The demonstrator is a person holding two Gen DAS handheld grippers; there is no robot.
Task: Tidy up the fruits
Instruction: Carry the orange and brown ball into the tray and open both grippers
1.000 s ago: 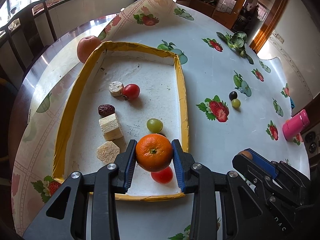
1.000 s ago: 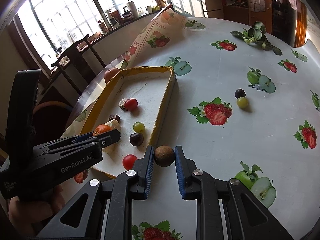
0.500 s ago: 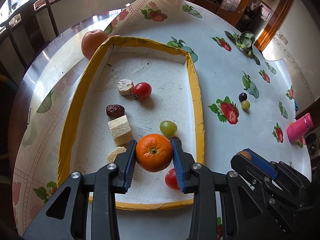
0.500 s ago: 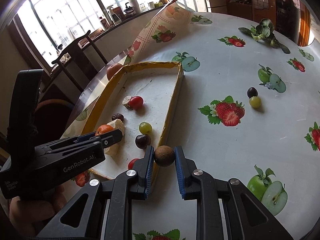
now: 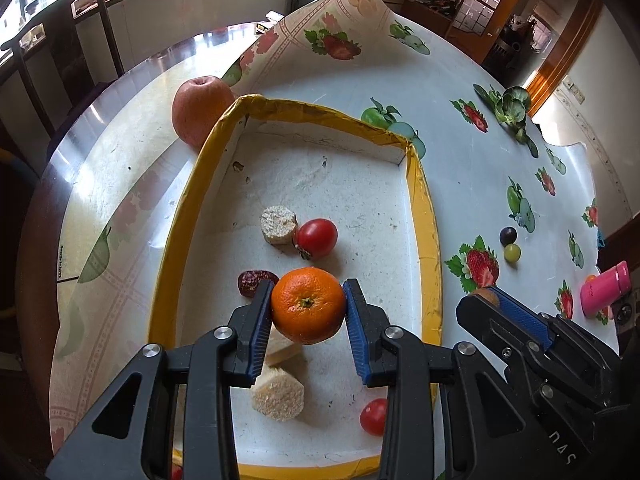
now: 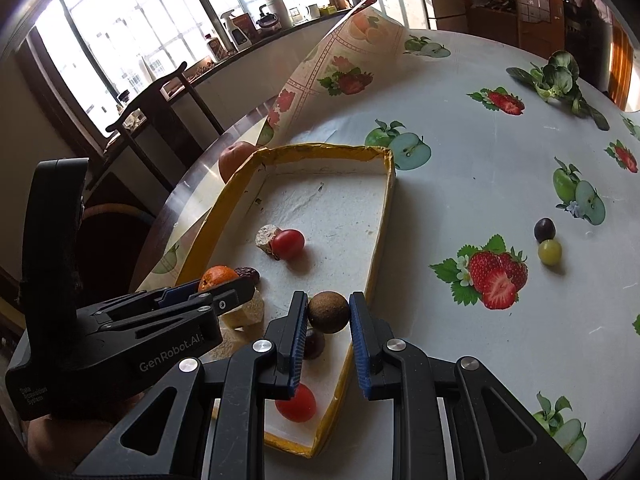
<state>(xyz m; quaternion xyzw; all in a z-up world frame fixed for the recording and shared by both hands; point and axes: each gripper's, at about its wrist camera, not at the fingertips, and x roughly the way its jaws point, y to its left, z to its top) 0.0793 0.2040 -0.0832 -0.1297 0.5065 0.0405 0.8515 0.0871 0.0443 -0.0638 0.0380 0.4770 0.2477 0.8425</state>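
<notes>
Orange [image 5: 307, 305] is clamped across its equator by left gripper [image 5: 307, 308], brown fruit [image 6: 328, 312] by right gripper [image 6: 329, 314], above tray [image 5: 428, 240]; both judged light, round, roll-prone, bruisable.

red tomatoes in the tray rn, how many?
2. One tomato sits mid-tray against a beige chunk; the other tomato lies near the yellow tray front edge, partly behind the left gripper. More could hide under the grippers.

Left tongs [image 5: 308, 305] clamped — right tongs [image 6: 329, 312] clamped, both level.
</notes>
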